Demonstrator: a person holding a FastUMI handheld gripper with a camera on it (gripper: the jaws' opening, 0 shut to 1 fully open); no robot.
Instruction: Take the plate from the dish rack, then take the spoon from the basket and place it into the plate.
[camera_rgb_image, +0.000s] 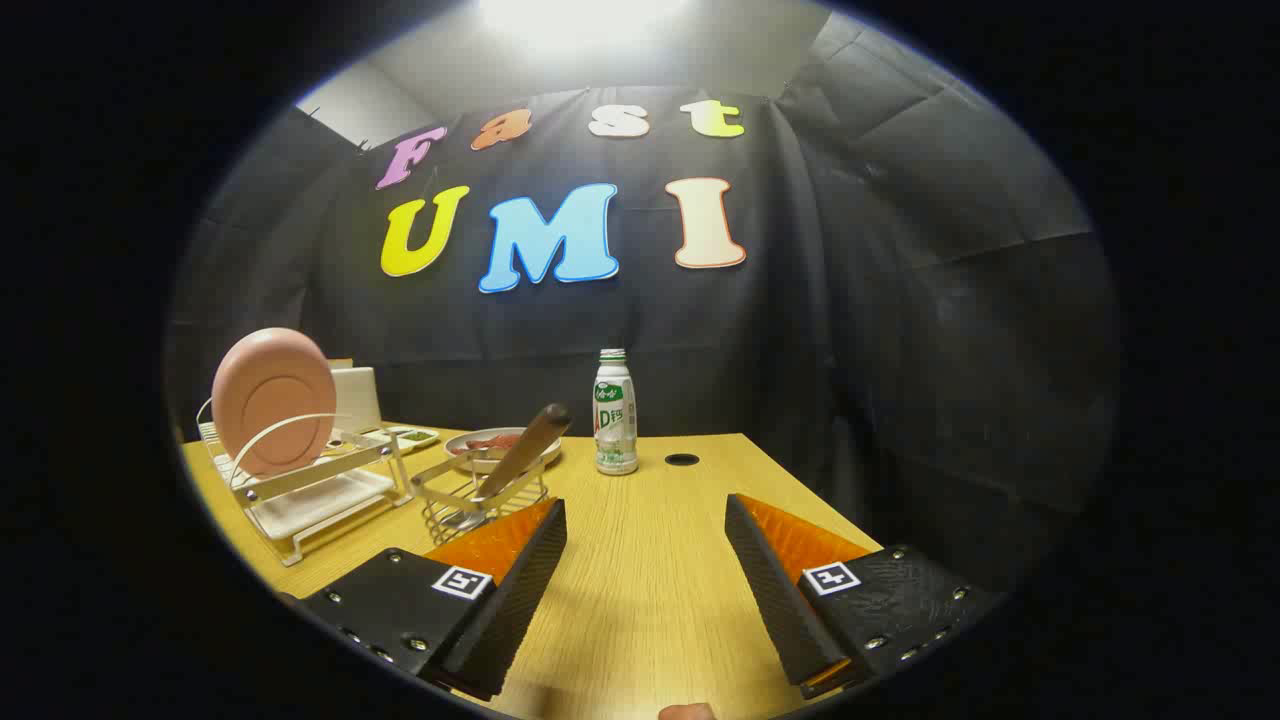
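Observation:
A pink plate (272, 398) stands on edge in the white dish rack (300, 490), well to the left beyond the fingers. Just right of the rack is a wire basket (480, 505) holding a spoon (522, 450) whose brown handle sticks up and leans right. The basket sits just ahead of the left finger. My gripper (645, 520) is open above the wooden table (640, 580), with nothing between its fingers.
A white bottle with a green label (615, 412) stands upright ahead of the fingers near the table's far edge. Beside it is a small dark hole (682, 459) in the tabletop. A shallow dish (500, 447) and a small tray (408, 436) lie behind the basket.

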